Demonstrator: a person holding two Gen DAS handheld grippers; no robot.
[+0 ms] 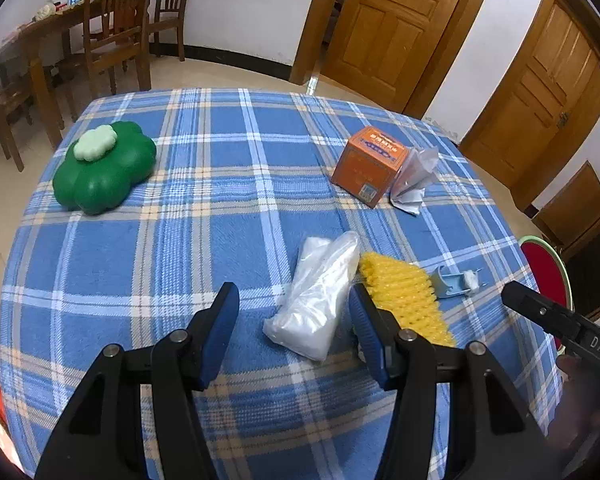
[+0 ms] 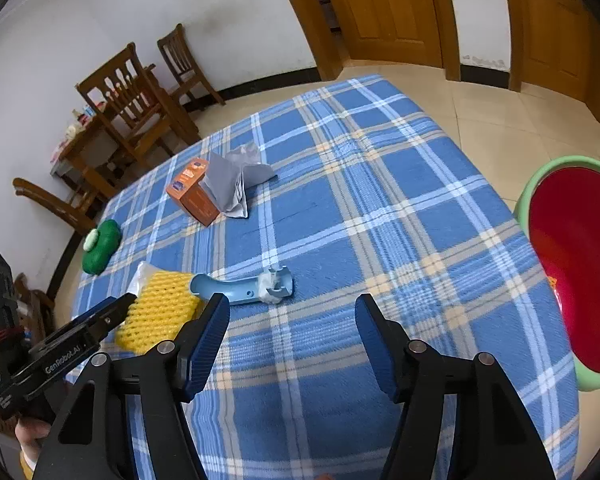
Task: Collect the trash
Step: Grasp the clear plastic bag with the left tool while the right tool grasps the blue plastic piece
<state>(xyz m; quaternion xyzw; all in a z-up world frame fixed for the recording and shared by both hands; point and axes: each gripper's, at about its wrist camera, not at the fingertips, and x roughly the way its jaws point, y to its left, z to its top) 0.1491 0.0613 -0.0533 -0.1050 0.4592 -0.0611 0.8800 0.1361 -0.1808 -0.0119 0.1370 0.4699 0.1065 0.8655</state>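
Left gripper (image 1: 294,300) and right gripper (image 2: 292,312) hover above the plaid tablecloth (image 2: 380,200), fingers spread, grasping nothing. Clear plastic bag (image 1: 320,300) lies between the left fingers, touching yellow foam net (image 1: 404,296). Farther: blue plastic piece (image 2: 240,288), orange box (image 1: 370,164) against crumpled wrapper (image 1: 414,180). Red-lined bin (image 2: 572,264) stands beside the table.

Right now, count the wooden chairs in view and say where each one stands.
3, perhaps more hidden. Two stand by the far wall beside the dining table; a third shows only its back, nearer the plaid table's left edge.
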